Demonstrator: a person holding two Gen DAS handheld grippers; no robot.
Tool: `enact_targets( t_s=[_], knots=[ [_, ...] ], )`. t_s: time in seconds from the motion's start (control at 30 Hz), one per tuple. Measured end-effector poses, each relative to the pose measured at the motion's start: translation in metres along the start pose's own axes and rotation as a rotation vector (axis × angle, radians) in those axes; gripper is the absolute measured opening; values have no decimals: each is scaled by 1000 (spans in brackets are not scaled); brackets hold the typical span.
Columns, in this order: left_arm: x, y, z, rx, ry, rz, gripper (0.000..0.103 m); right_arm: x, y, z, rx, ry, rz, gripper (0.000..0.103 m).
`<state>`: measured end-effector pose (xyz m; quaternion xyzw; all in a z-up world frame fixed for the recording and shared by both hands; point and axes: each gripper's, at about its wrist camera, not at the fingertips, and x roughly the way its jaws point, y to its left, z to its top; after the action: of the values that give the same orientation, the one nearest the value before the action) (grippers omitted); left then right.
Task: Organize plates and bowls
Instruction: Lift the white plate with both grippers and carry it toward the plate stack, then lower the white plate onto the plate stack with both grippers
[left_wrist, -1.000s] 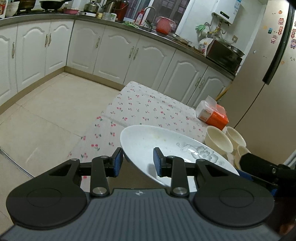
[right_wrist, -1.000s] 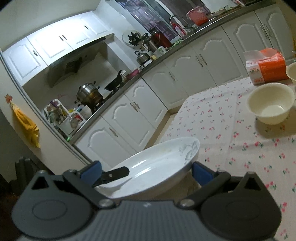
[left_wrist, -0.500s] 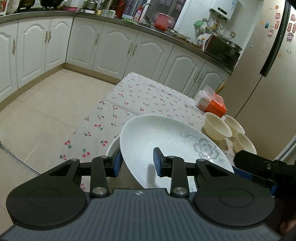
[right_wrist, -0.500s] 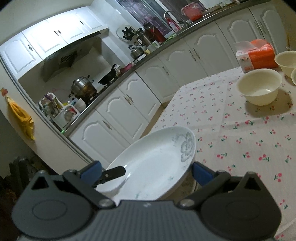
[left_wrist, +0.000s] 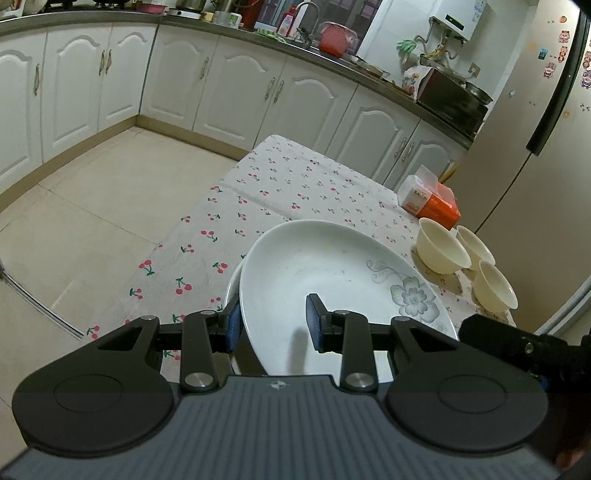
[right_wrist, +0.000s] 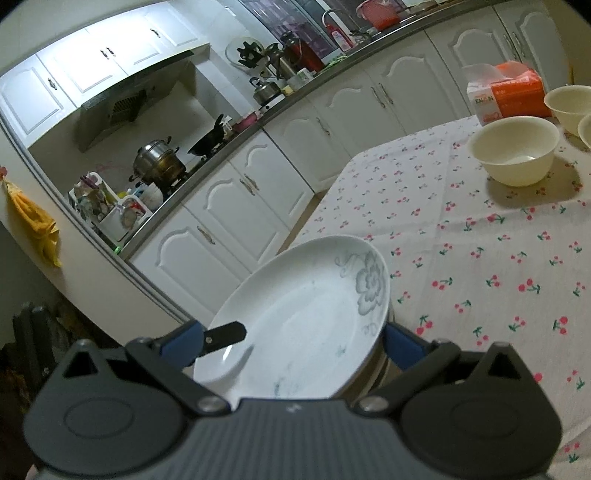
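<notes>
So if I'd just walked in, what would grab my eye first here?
Probably the big white plate with a grey flower, tilted above the cherry-print tablecloth, its rim between the left gripper fingers, with the right gripper at its other side. Then three cream bowls beside an orange tissue box at the far corner.

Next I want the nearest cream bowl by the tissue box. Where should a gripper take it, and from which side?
Grip the nearest cream bowl by its rim, one finger inside and one outside, coming from above on the near side. It stands upright and open-topped on the tablecloth, and its rounded wall looks too wide to span; other bowls crowd behind.
</notes>
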<state>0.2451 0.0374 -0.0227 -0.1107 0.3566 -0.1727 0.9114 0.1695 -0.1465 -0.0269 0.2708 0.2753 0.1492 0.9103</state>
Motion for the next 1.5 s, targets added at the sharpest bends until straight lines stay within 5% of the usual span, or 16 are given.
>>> enact_targets(
  t_s=[0.77,1.17,1.5],
  knots=[
    [-1,-3,-4,36,6,9,43,-1,-3,-4,39,-1,14,103],
    [-3,-4,-4,87,2,26,55,-4,-6,-2,57,-13,25,103],
    [-6,-5,-3,118,9,-1,75,-7,-10,-2,73,-28,27,103]
  ],
)
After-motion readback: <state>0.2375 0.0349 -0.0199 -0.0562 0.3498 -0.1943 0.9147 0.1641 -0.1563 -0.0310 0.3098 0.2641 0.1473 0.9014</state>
